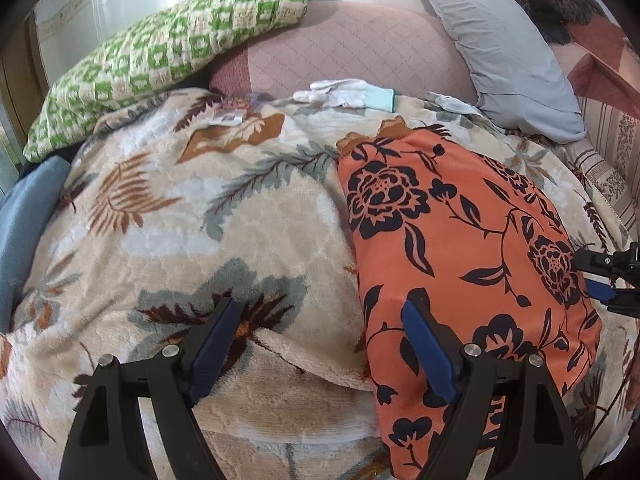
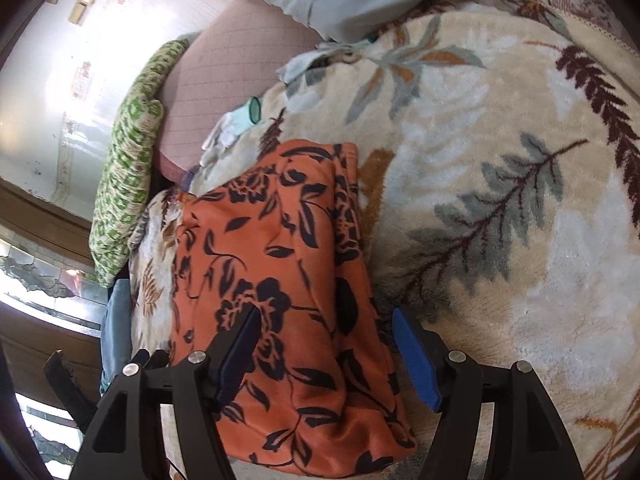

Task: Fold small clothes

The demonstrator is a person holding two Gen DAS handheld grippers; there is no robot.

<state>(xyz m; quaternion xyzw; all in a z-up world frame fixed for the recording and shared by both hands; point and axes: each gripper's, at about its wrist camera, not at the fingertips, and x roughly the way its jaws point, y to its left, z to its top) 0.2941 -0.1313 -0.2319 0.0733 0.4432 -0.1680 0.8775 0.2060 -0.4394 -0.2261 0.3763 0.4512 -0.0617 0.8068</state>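
Fingers first: we see both grippers spread wide, nothing between the pads. The left gripper (image 1: 324, 344) straddles the near left edge of the garment (image 1: 460, 248); its right finger (image 1: 430, 350) lies over the orange cloth, its left finger (image 1: 212, 344) over bare blanket (image 1: 180, 220). We cannot tell whether either pad actually touches fabric.

The right gripper (image 2: 326, 354) straddles the garment's (image 2: 280, 260) opposite long edge: its left finger (image 2: 238, 354) over the print, its right finger (image 2: 416, 364) just off the edge, above the blanket (image 2: 500, 160). In the left view that gripper's tip shows at 3 o'clock, at the cloth's far side.

The garment, orange with dark flowers, lies flat as a long narrow packet, running from 12 toward 6 o'clock in the left view. A doubled edge shows along its right side in the right view, so we judge it is already folded lengthwise. It lies smooth, corners roughly square.

Why so placed: we judge the two grippers flank the packet at its near end, one per long edge, open and ready to pinch both corners for a fold toward 12 o'clock. Alternatively they have just let go; the frames do not settle this.

Gloves (image 1: 344, 92) lie at 12 o'clock, well apart from the work. A green cushion (image 1: 172, 48) sits at 11.
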